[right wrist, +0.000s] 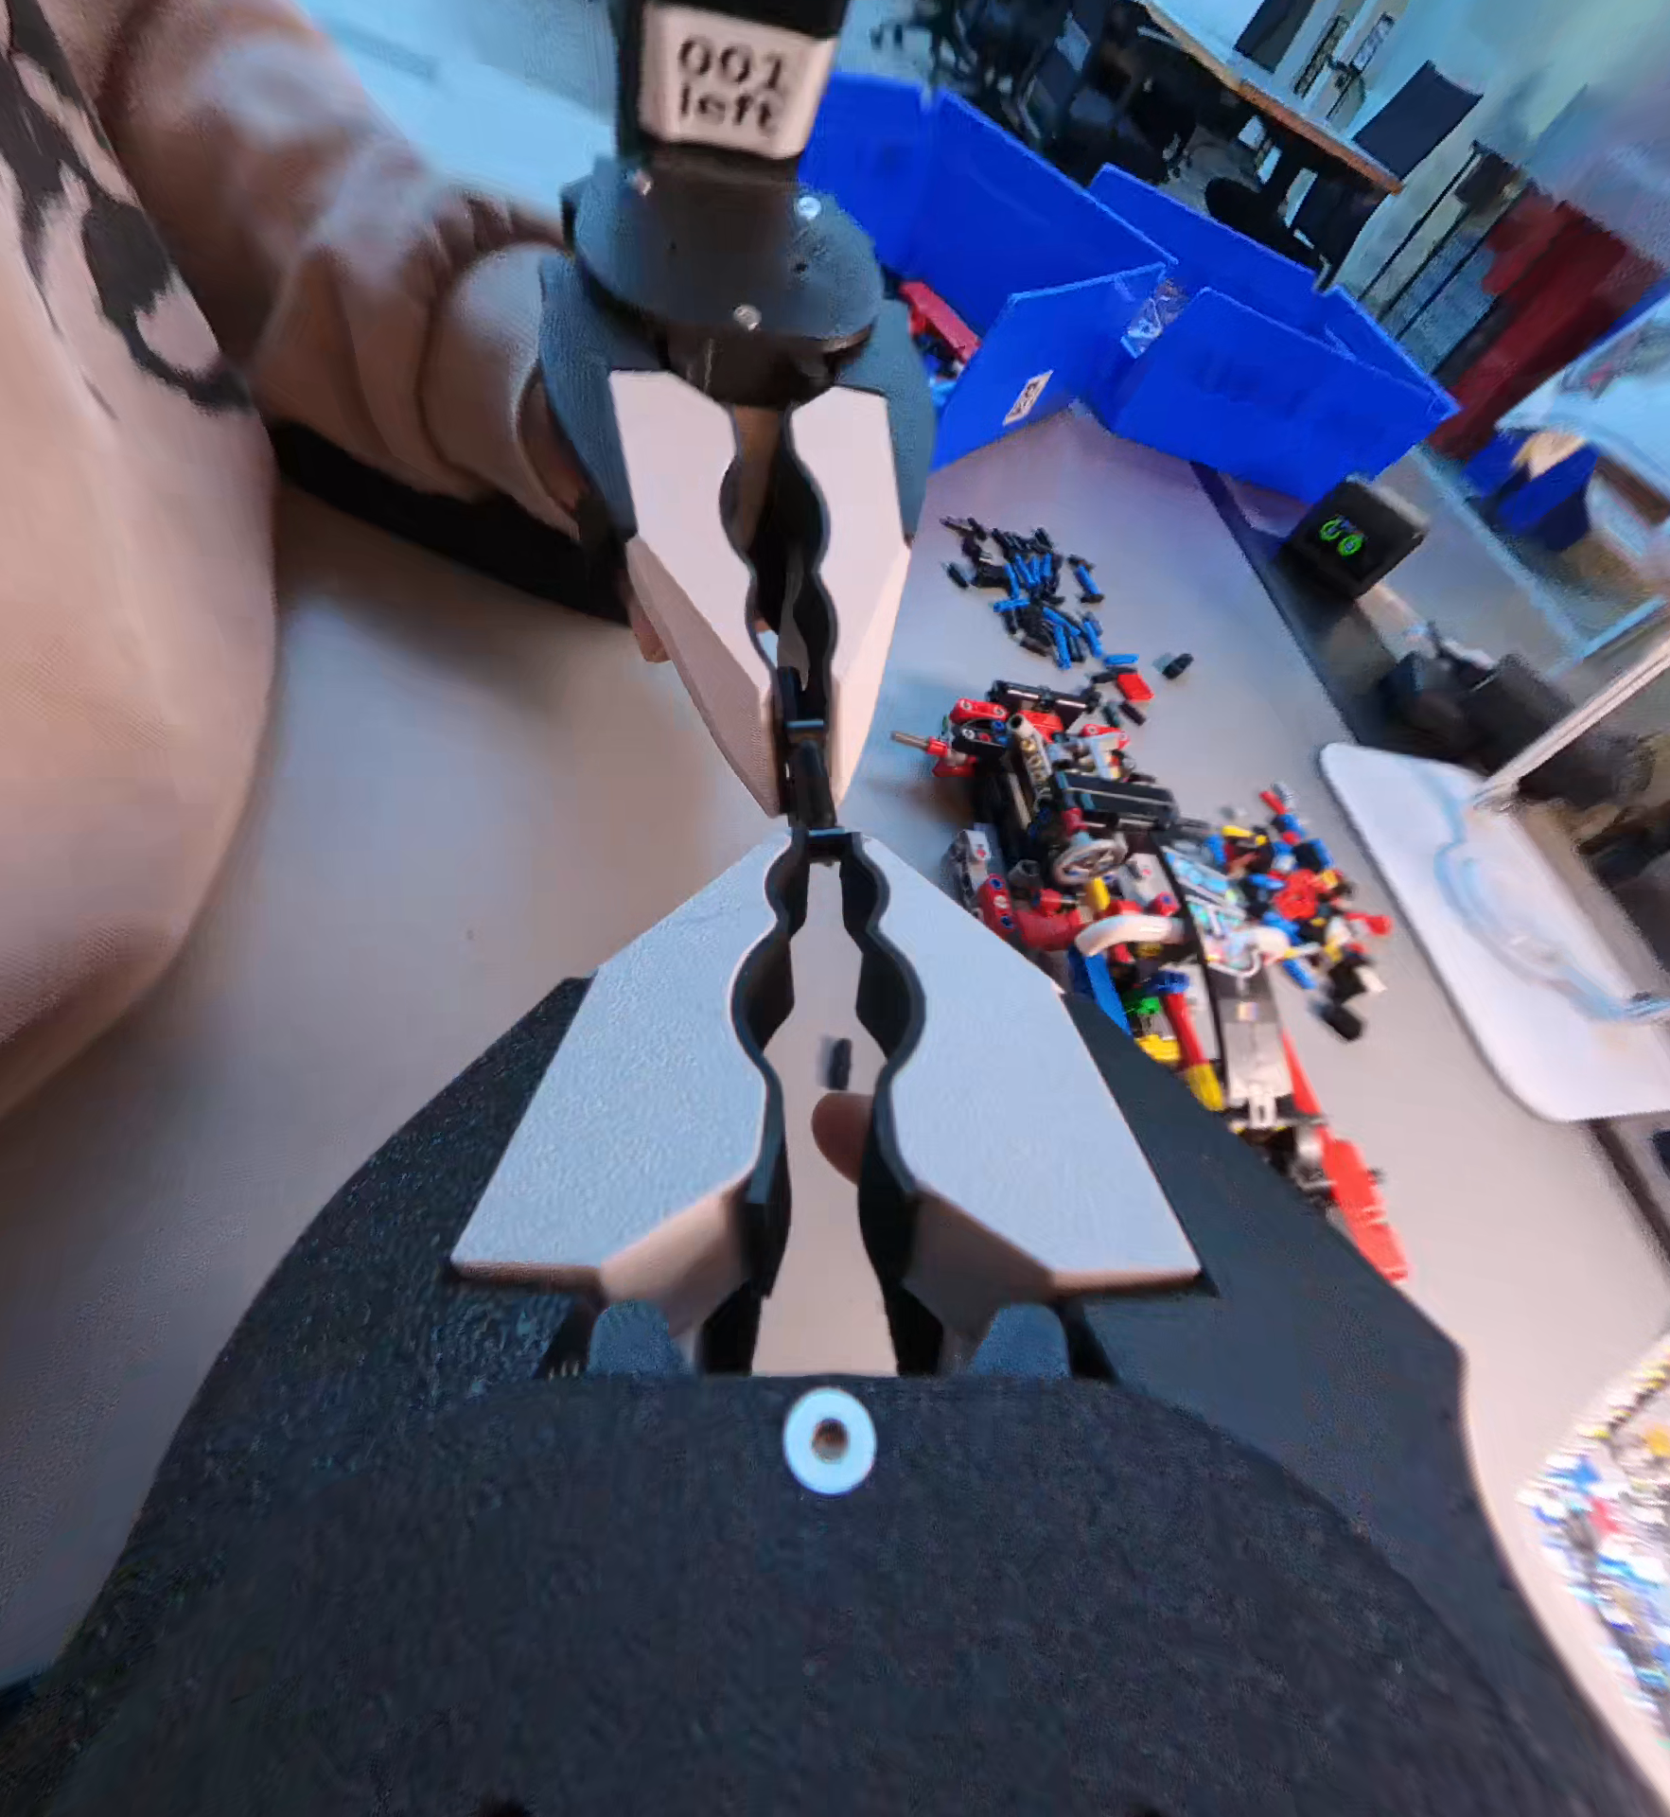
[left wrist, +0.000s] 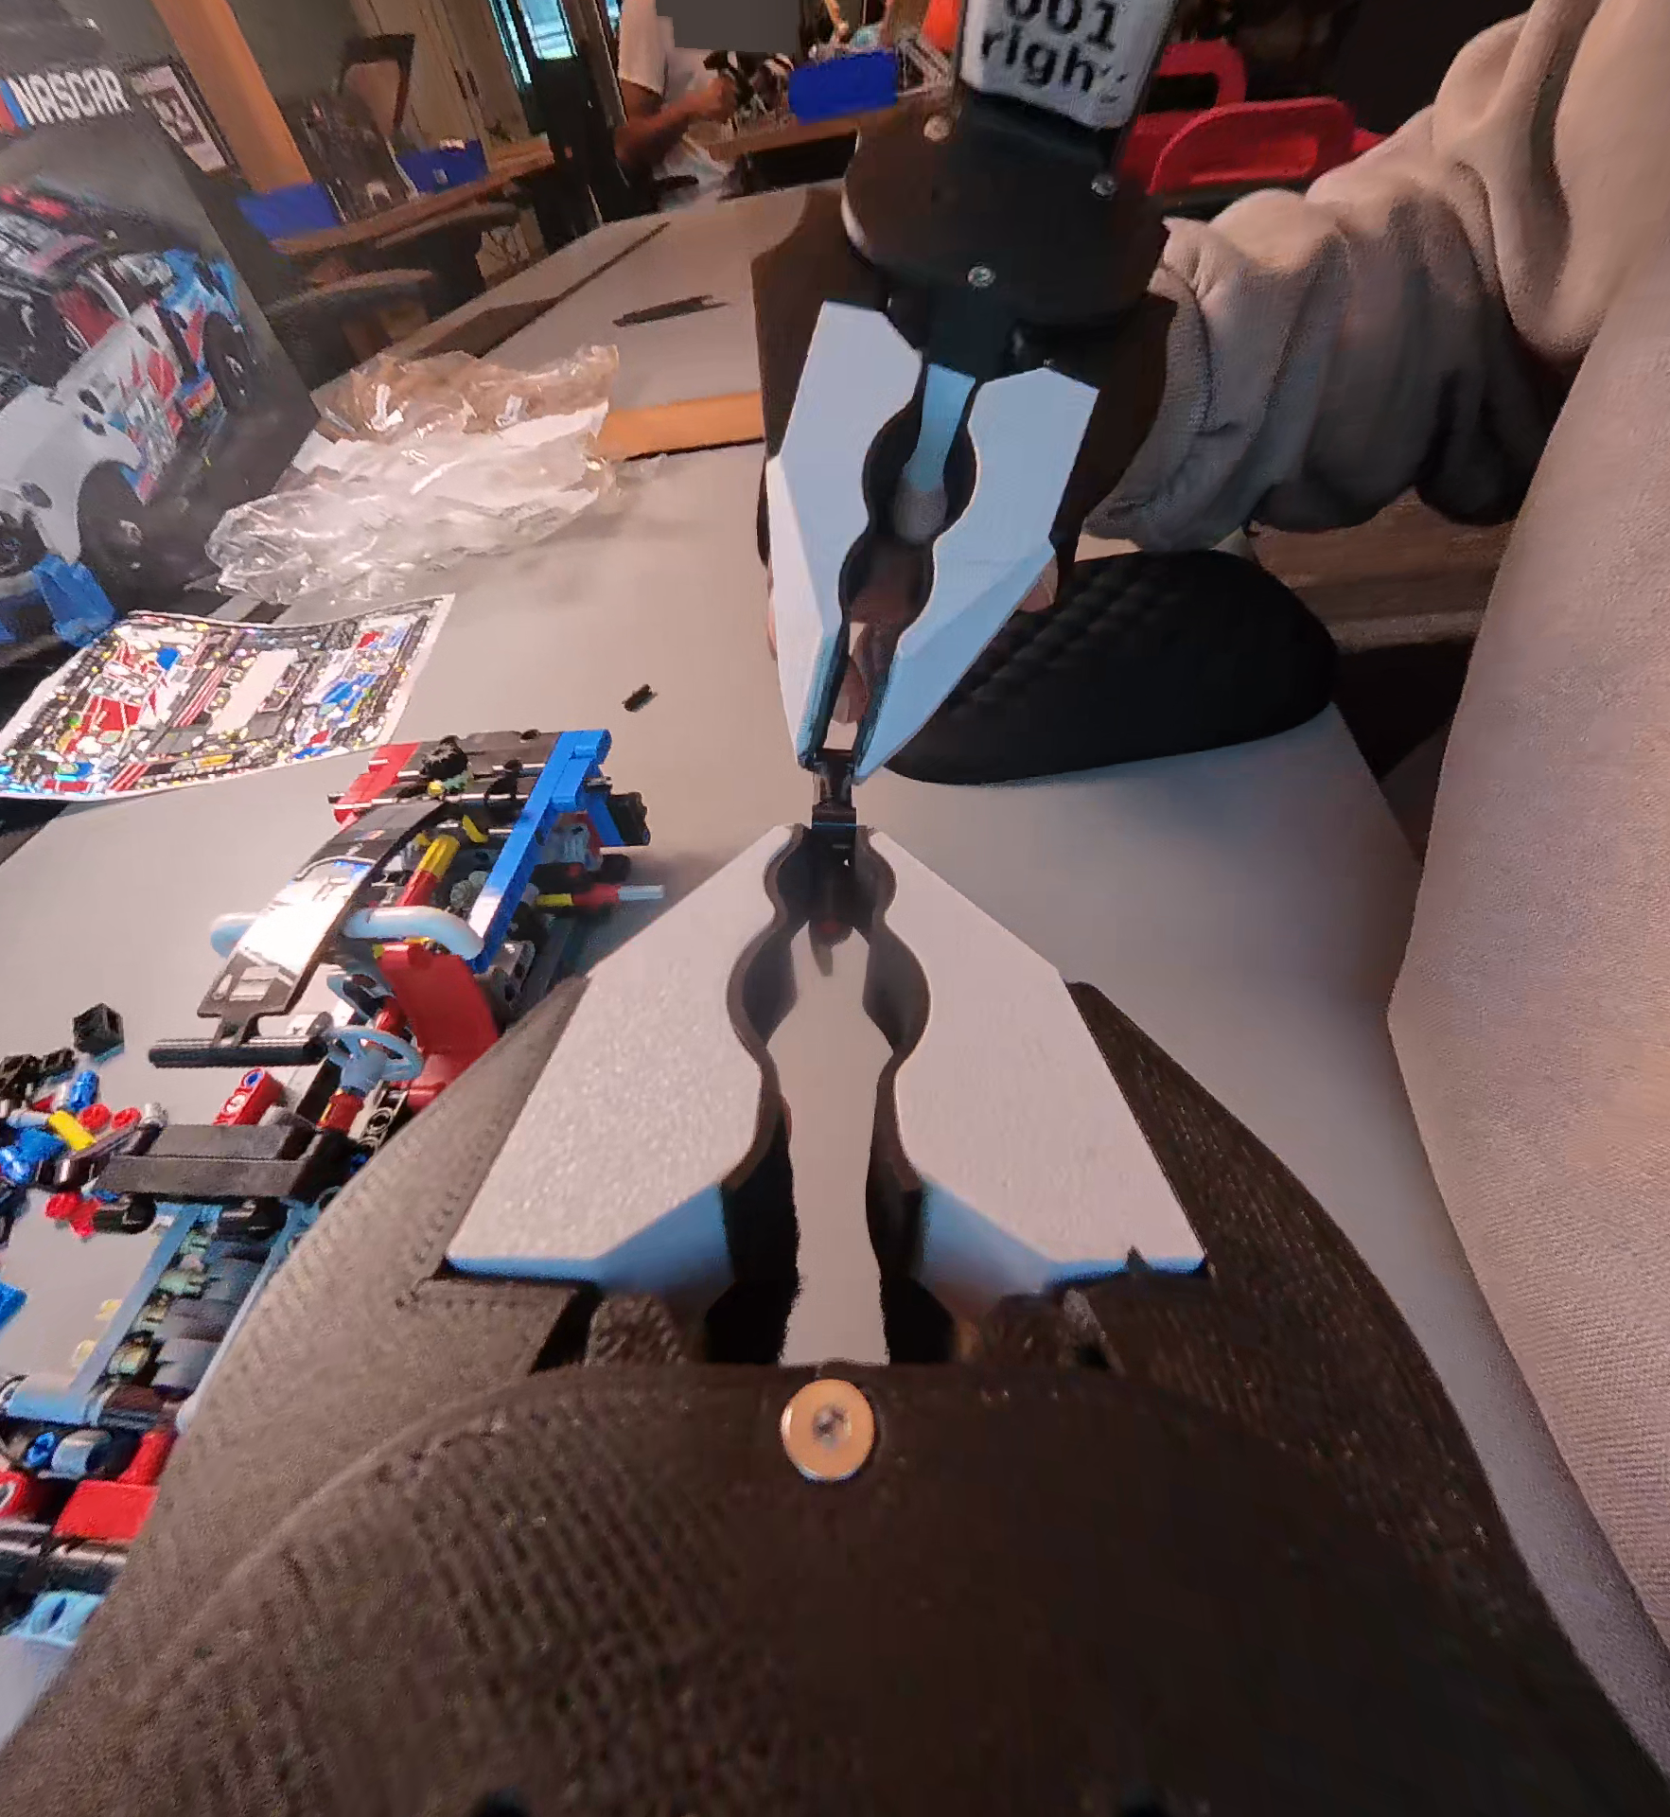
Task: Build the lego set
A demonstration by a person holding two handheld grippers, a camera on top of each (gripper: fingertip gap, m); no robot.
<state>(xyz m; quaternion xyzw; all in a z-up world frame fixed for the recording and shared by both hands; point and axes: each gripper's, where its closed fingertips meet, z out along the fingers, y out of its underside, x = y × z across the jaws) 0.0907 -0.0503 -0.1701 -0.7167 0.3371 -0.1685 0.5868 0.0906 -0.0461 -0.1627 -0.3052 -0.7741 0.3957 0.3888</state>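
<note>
Two hand-held grippers meet tip to tip above a grey desk [left wrist: 1155,885], each pinching a small black piece, and the pieces touch where the tips meet. In the left wrist view, the left hand-held gripper [left wrist: 831,836] fills the lower centre, its jaws nearly closed on a short black pin-like piece [left wrist: 829,865] at the tips. The right hand-held gripper [left wrist: 836,757] reaches down from the upper centre, jaws also nearly closed, gripping a second small black piece [left wrist: 831,782] directly above the first. The right wrist view shows the same meeting from the other side, with the right hand-held gripper [right wrist: 823,838] at lower centre and the left hand-held gripper [right wrist: 804,787] coming from the upper centre. Held in line like this, end to end and clear of the desk, the two pieces appear to be in the middle of being pushed together; whether they are already joined cannot be told. The half-built car model [left wrist: 437,885] lies on the desk at centre left of the left wrist view, with a scatter of loose red, blue, yellow and black parts [left wrist: 15,1150] at the lower left, all within easy reach. A sticker sheet [left wrist: 211,698] and the set's box [left wrist: 74,344] sit behind them at the upper left, beside crumpled clear plastic bags [left wrist: 428,482]. Blue bins [right wrist: 1204,324] stand at the upper right of the right wrist view.
</note>
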